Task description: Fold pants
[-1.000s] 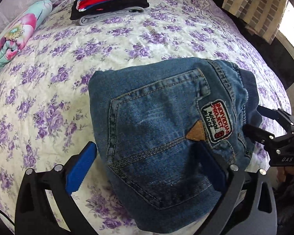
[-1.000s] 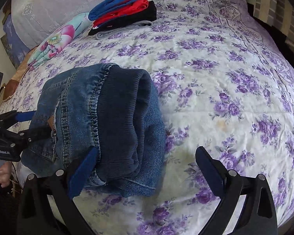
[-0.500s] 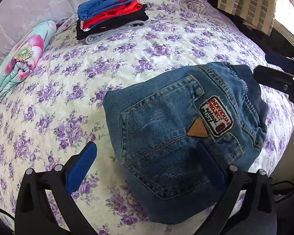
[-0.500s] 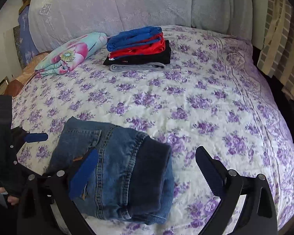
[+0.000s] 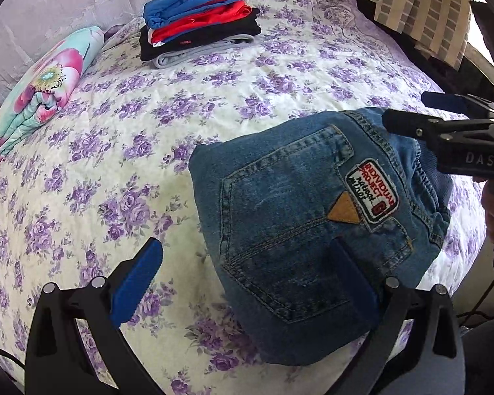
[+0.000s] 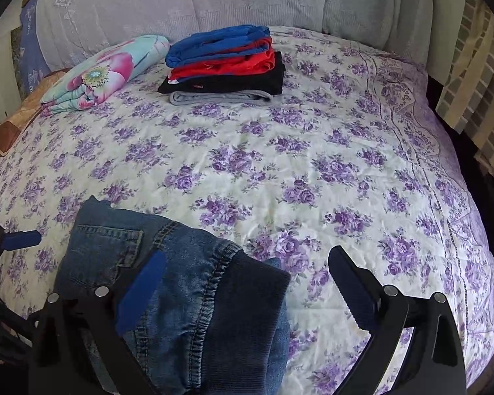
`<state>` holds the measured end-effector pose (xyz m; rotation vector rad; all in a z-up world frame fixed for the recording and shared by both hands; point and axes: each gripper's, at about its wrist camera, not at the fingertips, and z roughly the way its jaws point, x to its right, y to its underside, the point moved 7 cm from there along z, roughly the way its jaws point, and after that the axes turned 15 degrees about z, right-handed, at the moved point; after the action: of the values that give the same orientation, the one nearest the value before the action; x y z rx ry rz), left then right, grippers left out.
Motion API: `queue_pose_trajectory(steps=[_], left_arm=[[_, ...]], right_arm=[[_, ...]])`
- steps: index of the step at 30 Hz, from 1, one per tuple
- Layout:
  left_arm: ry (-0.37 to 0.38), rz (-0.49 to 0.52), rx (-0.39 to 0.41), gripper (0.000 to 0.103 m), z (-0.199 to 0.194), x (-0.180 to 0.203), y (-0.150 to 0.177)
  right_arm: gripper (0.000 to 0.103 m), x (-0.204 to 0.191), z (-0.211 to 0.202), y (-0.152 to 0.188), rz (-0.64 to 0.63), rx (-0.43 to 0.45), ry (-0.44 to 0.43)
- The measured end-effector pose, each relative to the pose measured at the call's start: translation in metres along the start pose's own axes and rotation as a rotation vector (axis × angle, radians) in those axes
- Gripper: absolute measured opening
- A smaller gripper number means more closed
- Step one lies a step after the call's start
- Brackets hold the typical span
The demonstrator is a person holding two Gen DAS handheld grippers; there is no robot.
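The blue denim pants [image 5: 299, 230] lie folded into a compact bundle on the near edge of the bed, back pocket and patch facing up. My left gripper [image 5: 243, 279] is open; its right finger hangs over the bundle's near corner and its left finger over bare bedspread. In the right wrist view the pants [image 6: 187, 283] show their dark ribbed waistband. My right gripper [image 6: 247, 291] is open above them, left finger over the denim. The left wrist view also shows the right gripper [image 5: 418, 113] hovering at the waistband end, holding nothing.
A stack of folded clothes [image 6: 224, 62], blue on top, then red, black and grey, sits at the far side of the flowered bedspread [image 6: 313, 164]. A folded floral blanket [image 6: 105, 72] lies left of it. Curtains [image 5: 421, 10] hang past the right edge.
Both grippers have drawn back and up from the pants, the right one most. The folded pants stay where they lay, and more of the bed shows.
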<state>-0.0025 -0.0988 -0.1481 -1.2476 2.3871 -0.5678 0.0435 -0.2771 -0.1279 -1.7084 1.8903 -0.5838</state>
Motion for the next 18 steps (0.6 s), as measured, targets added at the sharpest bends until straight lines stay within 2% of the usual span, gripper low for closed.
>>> queue_pose_trajectory(steps=[6,13,15,18], left_arm=[[0.006,-0.01,-0.003,0.099,0.001,0.0,0.001],[0.0,-0.054,0.011,0.099,-0.004,-0.009,0.002],[-0.011,-0.092,0.015,0.099,-0.007,-0.018,0.004],[0.016,-0.185,0.008,0.099,-0.009,-0.035,0.01]], right_arm=[[0.099,0.013,0.03,0.014,0.066,-0.085,-0.025],[0.099,0.013,0.031,0.016,0.06,-0.065,-0.035],[0.099,0.013,0.021,0.014,0.046,-0.042,-0.034],[0.099,0.014,0.002,0.016,0.031,-0.014,-0.037]])
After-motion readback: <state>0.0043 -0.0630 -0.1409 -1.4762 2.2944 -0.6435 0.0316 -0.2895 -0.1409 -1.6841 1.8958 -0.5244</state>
